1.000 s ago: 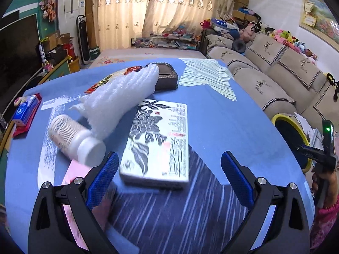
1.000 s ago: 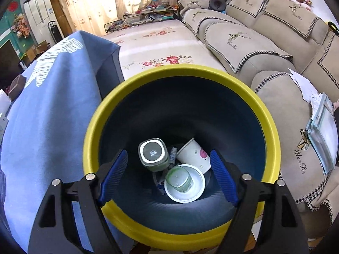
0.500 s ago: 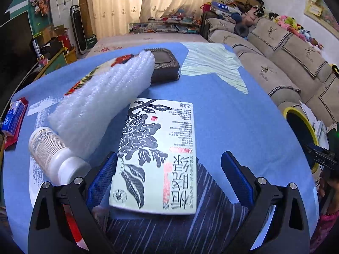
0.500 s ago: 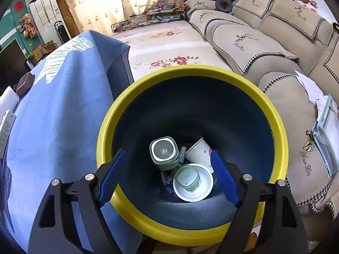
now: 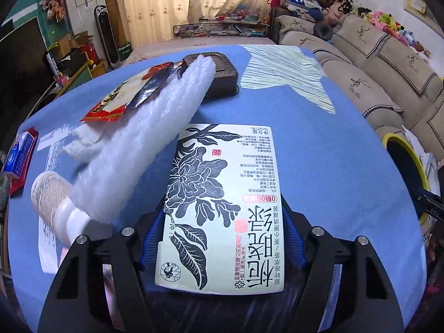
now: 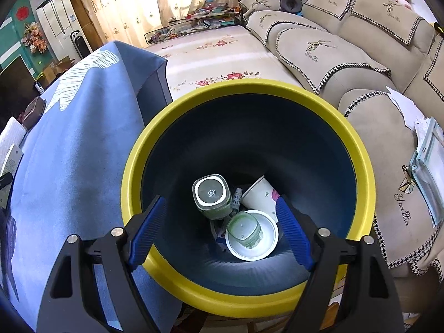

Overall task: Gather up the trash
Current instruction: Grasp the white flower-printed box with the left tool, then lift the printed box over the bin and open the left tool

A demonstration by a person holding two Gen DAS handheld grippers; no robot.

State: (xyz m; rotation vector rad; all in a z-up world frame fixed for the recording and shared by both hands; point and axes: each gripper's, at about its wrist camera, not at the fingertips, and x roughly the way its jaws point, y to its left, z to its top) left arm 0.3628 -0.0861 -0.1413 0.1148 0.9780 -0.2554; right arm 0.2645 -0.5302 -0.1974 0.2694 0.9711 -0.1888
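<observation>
Left gripper (image 5: pixel 222 238): two black angular arms with open triangular cut-outs, each carrying two round silver screw heads near its upper end; the fingers (image 5: pixel 149 238) are faced with blue ribbed pads. Right gripper (image 6: pixel 219 230): identical build, with black arms, cut-outs, paired silver screws and blue ribbed fingers (image 6: pixel 147 230). Both share one matte black finish throughout.

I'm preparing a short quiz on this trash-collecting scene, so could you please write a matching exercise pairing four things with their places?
Things:
1. tea box
2. white bottle
3. paper cup
4. dark brown case

Places:
A. inside the yellow-rimmed bin
B. far side of the blue tablecloth
C. between the left gripper pads
D. under the foam sheet's near end

Pairs: 1-C, 2-D, 3-A, 4-B
</observation>
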